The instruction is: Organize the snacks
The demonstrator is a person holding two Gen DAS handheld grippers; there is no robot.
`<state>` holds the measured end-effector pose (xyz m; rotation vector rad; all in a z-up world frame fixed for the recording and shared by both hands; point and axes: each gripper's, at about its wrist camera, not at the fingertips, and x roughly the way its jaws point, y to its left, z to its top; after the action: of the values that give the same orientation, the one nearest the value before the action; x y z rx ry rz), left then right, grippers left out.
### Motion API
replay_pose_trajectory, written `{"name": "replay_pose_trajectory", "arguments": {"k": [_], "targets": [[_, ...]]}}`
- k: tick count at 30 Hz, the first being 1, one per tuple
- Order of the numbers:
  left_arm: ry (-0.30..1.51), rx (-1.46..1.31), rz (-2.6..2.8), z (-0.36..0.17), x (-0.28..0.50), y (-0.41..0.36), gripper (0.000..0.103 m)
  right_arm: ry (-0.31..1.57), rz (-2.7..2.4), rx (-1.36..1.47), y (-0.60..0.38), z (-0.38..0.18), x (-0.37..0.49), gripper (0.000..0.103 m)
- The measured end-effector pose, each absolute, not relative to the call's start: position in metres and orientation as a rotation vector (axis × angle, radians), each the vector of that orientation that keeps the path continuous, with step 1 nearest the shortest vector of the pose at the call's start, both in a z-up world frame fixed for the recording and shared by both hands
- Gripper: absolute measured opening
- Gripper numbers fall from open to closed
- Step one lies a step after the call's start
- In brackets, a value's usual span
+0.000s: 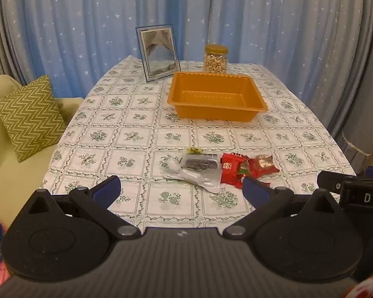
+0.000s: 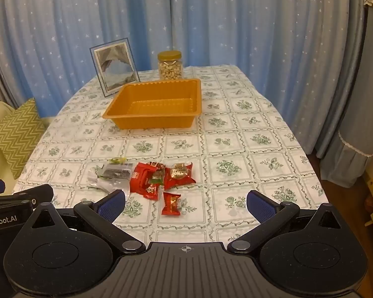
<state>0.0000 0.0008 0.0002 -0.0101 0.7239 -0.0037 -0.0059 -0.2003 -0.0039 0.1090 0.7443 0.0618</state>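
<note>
Snack packets point(image 2: 159, 178) heaped on near tabletop point(image 2: 248, 134), well apart from empty orange tray point(image 2: 156, 106) waiting behind. Left gripper point(image 1: 181, 190) and right gripper point(image 2: 185, 203) both spread wide, holding nothing, poised for first pick.

Left hand-held gripper point(image 1: 181, 188) and right hand-held gripper point(image 2: 185, 204): jaws wide apart, empty, angled downward.

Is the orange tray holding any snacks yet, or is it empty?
Empty. The orange tray shows only its bare ribbed floor in both wrist views. The snack packets all lie on the tablecloth in front of it.
</note>
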Motion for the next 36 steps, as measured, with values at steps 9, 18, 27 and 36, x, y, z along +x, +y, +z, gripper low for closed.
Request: {"name": "replay_pose_trajectory", "arguments": {"k": [9,18,27,36], "targets": [[0.717,-0.043,-0.021,0.0037,0.0012,0.0069,0.103,0.744,0.062,0.108,-0.1997,-0.0042,-0.0059,0.103],[0.708,-0.031,-0.018,0.0009,-0.0001,0.0037,0.103,0.744,0.061,0.109,-0.1999,-0.0046,-0.0057,0.103],[0.708,-0.031,-0.018,0.0030,0.0005,0.0035,0.103,0.744,0.061,0.110,-0.1995,-0.0039,-0.0064,0.103],[0.709,-0.032,-0.018,0.0040,0.0005,0.0040,0.103,0.744,0.060,0.109,-0.2000,-0.0050,-0.0054,0.103]]}}
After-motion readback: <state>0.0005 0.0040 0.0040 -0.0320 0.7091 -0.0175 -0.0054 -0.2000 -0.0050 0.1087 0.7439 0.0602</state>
